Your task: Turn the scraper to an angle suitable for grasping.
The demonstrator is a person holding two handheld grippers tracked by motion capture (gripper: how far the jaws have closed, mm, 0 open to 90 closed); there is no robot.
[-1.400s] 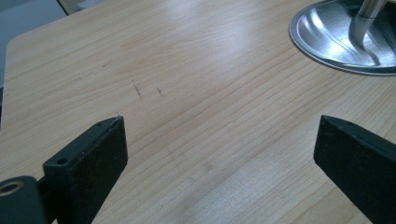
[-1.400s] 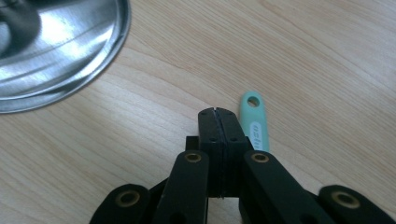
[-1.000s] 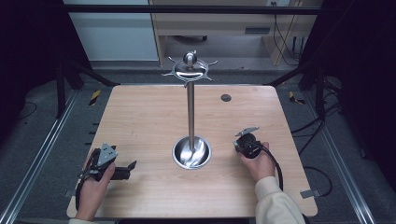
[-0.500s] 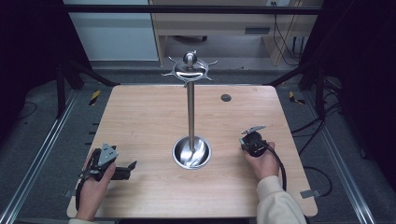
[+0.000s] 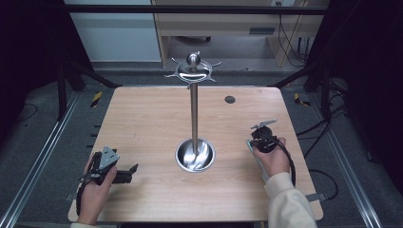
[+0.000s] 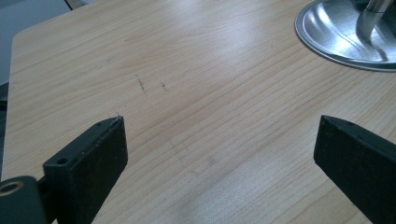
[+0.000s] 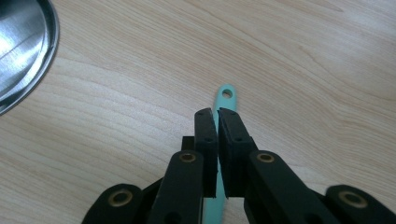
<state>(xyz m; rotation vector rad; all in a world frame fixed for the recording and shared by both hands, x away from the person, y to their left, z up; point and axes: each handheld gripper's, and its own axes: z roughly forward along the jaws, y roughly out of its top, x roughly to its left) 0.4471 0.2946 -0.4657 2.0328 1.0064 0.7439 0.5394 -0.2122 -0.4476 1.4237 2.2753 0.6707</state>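
The right gripper (image 7: 218, 112), low centre of its own view, pinches a teal utensil handle (image 7: 226, 95) and has just lifted off the table (image 5: 142, 118); the left gripper (image 6: 219, 140) idles, jaws wide, lower left; hanging on the stand (image 5: 194, 118) likely follows.

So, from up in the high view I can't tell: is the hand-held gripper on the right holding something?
Observer: Yes. The right hand-held gripper is shut on a thin teal handle.
Operator: Anything special about that handle?
Observer: Its tip pokes out past the jaws and has a small round hole.
Operator: And the left one?
Observer: The left hand-held gripper is wide open, with just bare table between its jaws.
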